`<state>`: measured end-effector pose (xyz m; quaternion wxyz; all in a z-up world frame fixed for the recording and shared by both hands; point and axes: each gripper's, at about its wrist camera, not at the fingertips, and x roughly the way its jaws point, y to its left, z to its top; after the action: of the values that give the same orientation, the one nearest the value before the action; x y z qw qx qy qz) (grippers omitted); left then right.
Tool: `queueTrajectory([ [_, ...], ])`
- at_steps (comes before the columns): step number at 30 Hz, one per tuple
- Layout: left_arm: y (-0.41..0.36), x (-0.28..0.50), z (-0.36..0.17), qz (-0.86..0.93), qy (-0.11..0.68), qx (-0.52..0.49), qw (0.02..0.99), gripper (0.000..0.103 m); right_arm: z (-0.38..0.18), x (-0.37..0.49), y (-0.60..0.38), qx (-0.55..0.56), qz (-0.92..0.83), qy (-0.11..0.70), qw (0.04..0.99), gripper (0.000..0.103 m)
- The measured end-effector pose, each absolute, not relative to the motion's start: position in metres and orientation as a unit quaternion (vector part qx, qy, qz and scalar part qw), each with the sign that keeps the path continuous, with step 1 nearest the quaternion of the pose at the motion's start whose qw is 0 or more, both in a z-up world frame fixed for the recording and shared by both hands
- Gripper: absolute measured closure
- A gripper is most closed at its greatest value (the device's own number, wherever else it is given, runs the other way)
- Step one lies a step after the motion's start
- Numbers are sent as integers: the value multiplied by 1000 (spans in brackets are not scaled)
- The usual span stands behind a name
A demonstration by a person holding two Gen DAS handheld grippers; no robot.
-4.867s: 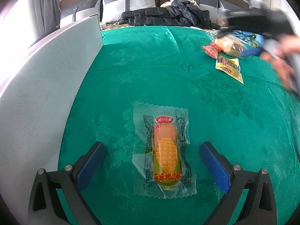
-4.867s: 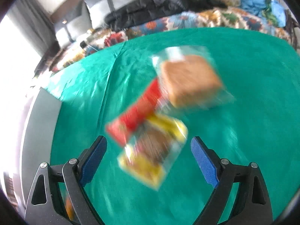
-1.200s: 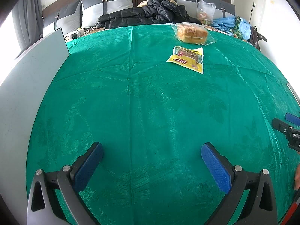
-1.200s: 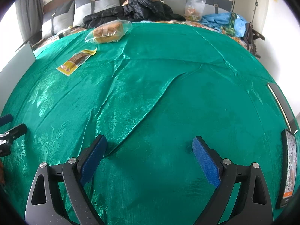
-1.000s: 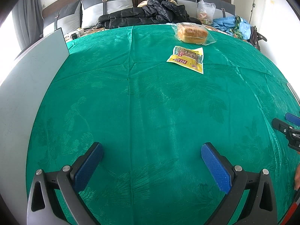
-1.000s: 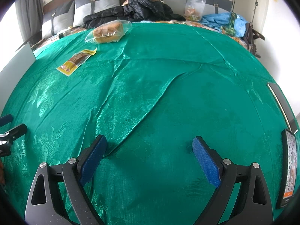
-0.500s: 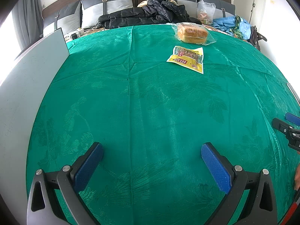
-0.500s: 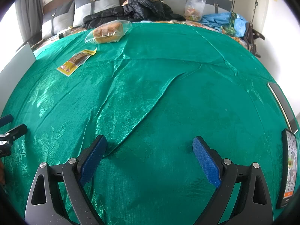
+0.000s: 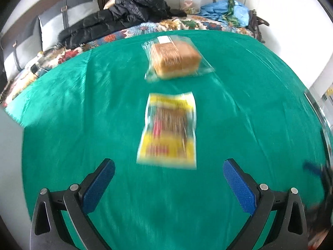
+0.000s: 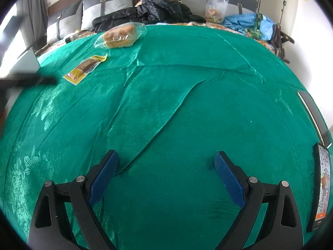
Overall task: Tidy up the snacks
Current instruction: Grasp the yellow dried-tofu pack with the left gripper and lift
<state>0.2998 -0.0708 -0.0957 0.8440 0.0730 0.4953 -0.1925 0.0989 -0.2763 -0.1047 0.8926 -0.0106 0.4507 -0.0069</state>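
Observation:
A yellow snack packet [image 9: 169, 130] lies flat on the green cloth [image 9: 62, 114], just ahead of my open left gripper [image 9: 168, 180], whose fingers hold nothing. Beyond it sits a bagged loaf of bread [image 9: 174, 59]. The left wrist view is motion-blurred. In the right wrist view the yellow snack packet [image 10: 84, 68] and the bagged loaf [image 10: 120, 34] lie far off at the upper left. My right gripper [image 10: 165, 169] hovers open and empty over bare, creased cloth. The left gripper shows there as a dark blur [image 10: 27, 81] at the left edge.
A grey-white board [image 9: 10, 141] stands along the cloth's left edge. A phone [image 10: 321, 187] lies at the right edge. Behind the cloth are black jackets [image 10: 149, 10], a plastic bag [image 10: 214, 8], blue fabric [image 10: 247, 24] and grey cushions.
My left gripper has moved quickly forward, so the yellow packet and the loaf now lie much nearer. The right gripper has stayed where it was. Both remain open.

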Motion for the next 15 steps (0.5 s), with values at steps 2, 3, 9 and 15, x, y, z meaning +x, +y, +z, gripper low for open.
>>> queueTrajectory([
  [2,-77,322,-103,-187,511,64,837,5,-105,99,-276,-11,-7,451,893,8],
  [3,-80,331,-109,-184,519,62,832,9,-105,99,-276,-11,-7,451,893,8],
  [9,-98,331,-119,-191,499,104,839,29,-105,99,-276,-10,-6,451,893,7],
  [15,-86,322,-113,-182,490,102,846,58,-105,99,-275,-9,-6,451,893,7],
])
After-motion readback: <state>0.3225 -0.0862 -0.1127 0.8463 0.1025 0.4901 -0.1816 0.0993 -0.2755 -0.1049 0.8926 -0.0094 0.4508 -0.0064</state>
